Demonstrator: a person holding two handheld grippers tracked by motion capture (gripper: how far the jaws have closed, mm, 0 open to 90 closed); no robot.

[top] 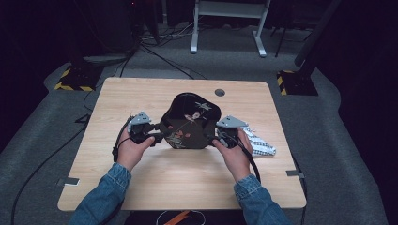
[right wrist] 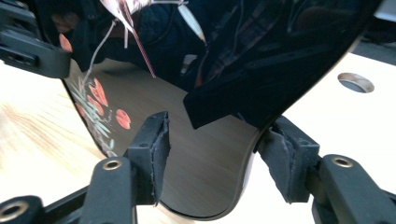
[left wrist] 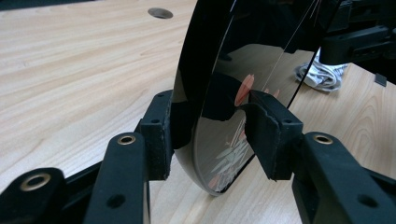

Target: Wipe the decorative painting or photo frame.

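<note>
A glossy black lacquer tray with painted red flowers (top: 190,123) stands tilted at the middle of the pale wooden counter (top: 141,183), rim pinched by left tool (top: 158,136) and right tool (top: 217,138); apparently mid-lift, placement remains.

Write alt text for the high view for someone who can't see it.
A person's two hands each hold a gripper to opposite edges of a black lacquer tray with a red flower design, tilted up over a light wooden table. The left gripper and right gripper flank it; a patterned cloth lies at the right.
</note>
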